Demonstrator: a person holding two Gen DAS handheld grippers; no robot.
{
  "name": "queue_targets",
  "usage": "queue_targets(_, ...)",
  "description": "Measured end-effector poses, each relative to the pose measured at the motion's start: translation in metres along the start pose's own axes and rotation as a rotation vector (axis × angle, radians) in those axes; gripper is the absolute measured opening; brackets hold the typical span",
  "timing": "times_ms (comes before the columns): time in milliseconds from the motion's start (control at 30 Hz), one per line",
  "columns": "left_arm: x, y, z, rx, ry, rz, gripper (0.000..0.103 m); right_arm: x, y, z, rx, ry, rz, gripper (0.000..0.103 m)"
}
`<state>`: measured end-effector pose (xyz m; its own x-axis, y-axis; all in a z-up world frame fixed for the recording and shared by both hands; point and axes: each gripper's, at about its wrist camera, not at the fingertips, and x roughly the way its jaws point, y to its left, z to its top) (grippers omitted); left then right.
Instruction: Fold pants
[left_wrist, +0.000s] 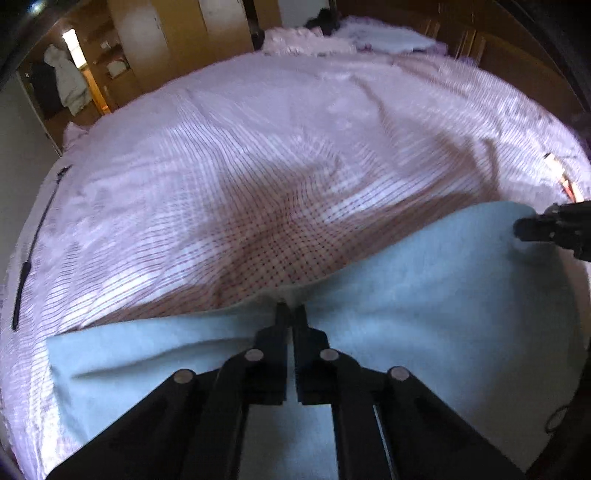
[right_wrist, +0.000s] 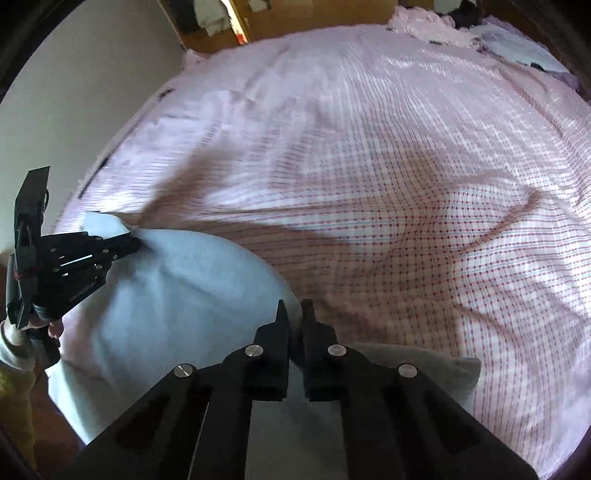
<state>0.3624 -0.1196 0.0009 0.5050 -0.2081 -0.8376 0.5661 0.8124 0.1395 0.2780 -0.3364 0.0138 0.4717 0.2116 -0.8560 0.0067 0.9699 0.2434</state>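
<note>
The pale blue pants (left_wrist: 424, 295) lie at the near edge of the bed (left_wrist: 258, 147), both grippers clamped on their far edge — left gripper (left_wrist: 291, 308), right gripper (right_wrist: 295, 306). A fold seems underway; how many remain is unclear.

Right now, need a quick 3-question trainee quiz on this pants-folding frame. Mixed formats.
1. True or false: the left hand-held gripper is shut on the far edge of the light blue pants.
2. Multiple choice: the pants lie on A) a wooden table, B) a bed sheet with a red grid pattern, C) a bare floor.
3. Fill in: in the left wrist view, the right hand-held gripper holds the pants at their ____ corner.

Key
1. True; both grippers pinch the same far edge.
2. B.
3. Right.
</note>
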Motion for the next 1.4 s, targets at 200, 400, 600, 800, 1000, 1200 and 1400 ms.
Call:
queue_targets(200,-0.065,-0.013,-0.021,-0.014,-0.089,-0.005,0.003,-0.047,0.017,-0.016,-0.024,-0.072,0.025,0.0)
queue_targets(400,-0.124,-0.025,-0.049,-0.037,-0.141,-0.006,0.003,-0.08,0.031,-0.036,-0.047,-0.075,0.059,0.0)
queue_targets(600,-0.17,-0.043,-0.085,-0.019,-0.175,-0.02,0.003,-0.112,0.047,-0.071,-0.062,-0.072,0.061,0.0)
queue_targets(800,-0.195,-0.067,-0.139,-0.042,-0.168,-0.08,0.003,-0.13,0.057,-0.116,-0.061,-0.051,0.072,0.0)
queue_targets(1000,-0.184,-0.085,-0.197,-0.132,-0.102,-0.131,0.003,-0.12,0.064,-0.173,-0.088,-0.033,0.038,0.0)
queue_targets(1200,-0.154,-0.086,-0.232,-0.203,-0.033,-0.131,0.003,-0.083,0.068,-0.221,-0.113,-0.027,-0.063,0.0)
queue_targets(1400,-0.129,-0.092,-0.247,-0.266,0.031,-0.146,0.003,-0.059,0.055,-0.242,-0.04,0.0,-0.081,0.007)
